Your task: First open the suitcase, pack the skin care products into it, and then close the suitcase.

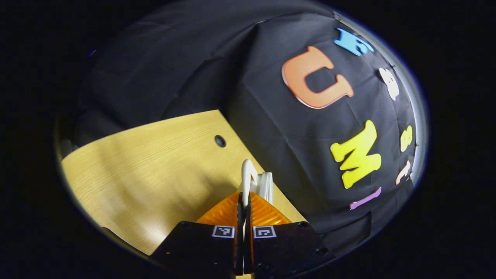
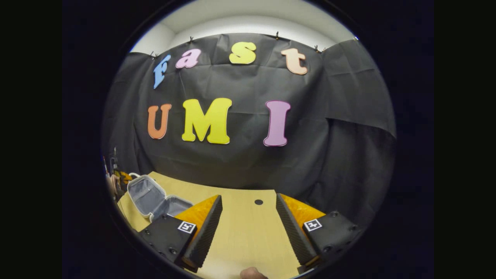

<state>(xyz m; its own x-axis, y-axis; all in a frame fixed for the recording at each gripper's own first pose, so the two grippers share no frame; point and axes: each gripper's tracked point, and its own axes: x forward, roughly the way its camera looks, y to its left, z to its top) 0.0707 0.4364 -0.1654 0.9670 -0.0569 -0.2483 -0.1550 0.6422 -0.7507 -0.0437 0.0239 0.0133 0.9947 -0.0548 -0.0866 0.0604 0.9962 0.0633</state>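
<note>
Pale wood worktop [image 2: 248, 232] under both tools. Left hand-held gripper [image 1: 244, 201] is clamped tight on the white handle [image 1: 248, 174] of the suitcase, the handle sticking up just past its fingertips. Right hand-held gripper [image 2: 248, 217] sits spread wide with nothing between its fingers. Suitcase [image 2: 155, 199] lies open, grey-lined, on the worktop to the left of and beyond the right gripper's left finger.
</note>
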